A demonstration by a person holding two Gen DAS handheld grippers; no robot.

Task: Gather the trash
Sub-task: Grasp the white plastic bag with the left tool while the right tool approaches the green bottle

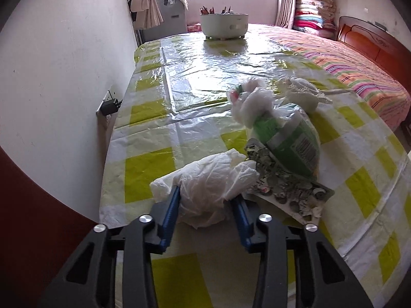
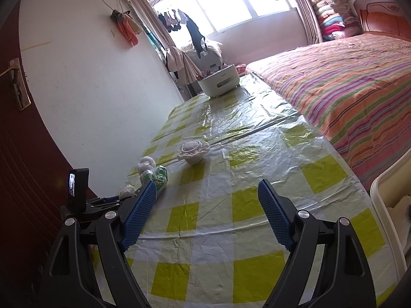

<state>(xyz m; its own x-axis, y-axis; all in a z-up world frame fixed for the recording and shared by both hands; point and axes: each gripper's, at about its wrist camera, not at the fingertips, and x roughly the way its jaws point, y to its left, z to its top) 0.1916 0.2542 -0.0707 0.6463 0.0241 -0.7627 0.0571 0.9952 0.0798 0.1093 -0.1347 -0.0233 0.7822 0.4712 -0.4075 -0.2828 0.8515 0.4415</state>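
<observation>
Left gripper (image 1: 206, 200) is down on the checked tablecloth (image 1: 143, 169), blue pads (image 1: 171, 205) pinched in on either side of a crumpled white tissue (image 1: 205, 179); both pads touch it and the wad bulges out above and in front of them, so it has hold of the tissue with the jaws partly closed. Taking that tissue as the landmark: just to its right, touching or nearly so, lies a flattened printed wrapper (image 1: 287, 187). Behind the wrapper, a green plastic bag (image 1: 290, 138) with a knotted white top leans over onto it. Further back and right of the tissue, a small cream crocheted piece (image 1: 303, 95) sits near the bag's top; can't tell if they touch. Far beyond the tissue, at the end of the table, a white round pot (image 1: 224, 25) stands well apart from everything else. Left of the tissue is the bare wall with a wall socket (image 1: 109, 104) and a black plug in it. Right gripper (image 2: 207, 192) hovers over the tablecloth (image 2: 257, 269) to the right of the tissue, jaws spread wide, nothing between them. From its side, the tissue (image 2: 127, 191) shows at the left edge, partly hidden behind its left pad, with the green bag (image 2: 156, 175) just past it and the crocheted piece (image 2: 193, 152) further on. A striped bedspread (image 2: 354, 97) runs along the far right side of the table.
</observation>
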